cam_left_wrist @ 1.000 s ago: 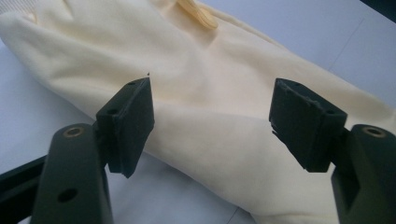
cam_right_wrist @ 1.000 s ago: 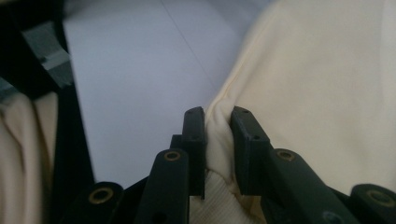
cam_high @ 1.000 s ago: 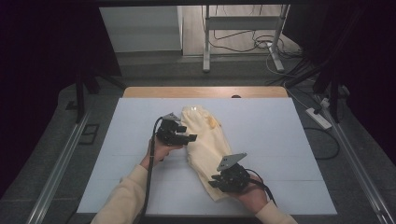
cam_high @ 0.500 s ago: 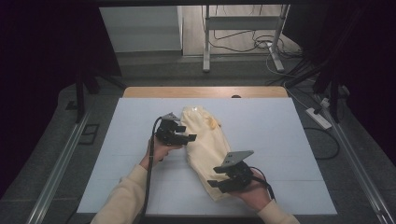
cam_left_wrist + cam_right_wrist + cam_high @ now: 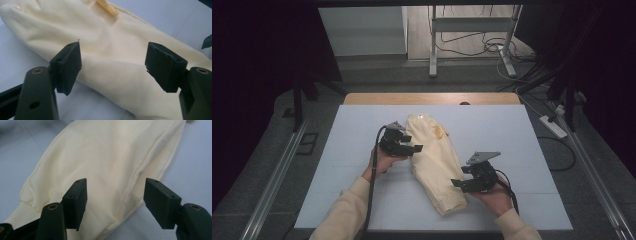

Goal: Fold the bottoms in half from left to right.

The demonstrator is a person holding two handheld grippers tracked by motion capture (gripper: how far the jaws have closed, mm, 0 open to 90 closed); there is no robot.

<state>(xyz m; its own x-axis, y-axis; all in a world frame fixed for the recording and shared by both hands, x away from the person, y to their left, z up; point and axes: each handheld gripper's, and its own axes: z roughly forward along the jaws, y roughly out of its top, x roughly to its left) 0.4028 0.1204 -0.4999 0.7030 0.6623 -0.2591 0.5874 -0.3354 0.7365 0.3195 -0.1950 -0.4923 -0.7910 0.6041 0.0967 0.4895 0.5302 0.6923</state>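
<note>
High view shows your cream garment (image 5: 435, 162) folded into a long bundle lying slantwise mid-table (image 5: 362, 200), ribbed cuff nearest you and a yellow drawstring (image 5: 441, 131) at the far end. Your left gripper (image 5: 414, 148) sits at its left edge, jaws spread with nothing pinched. Your right gripper (image 5: 458, 184), at the near right edge, has just been opening, with cloth (image 5: 105, 165) beyond the jaws and unpressed.

Folded cream garment (image 5: 434, 162) flat on table
</note>
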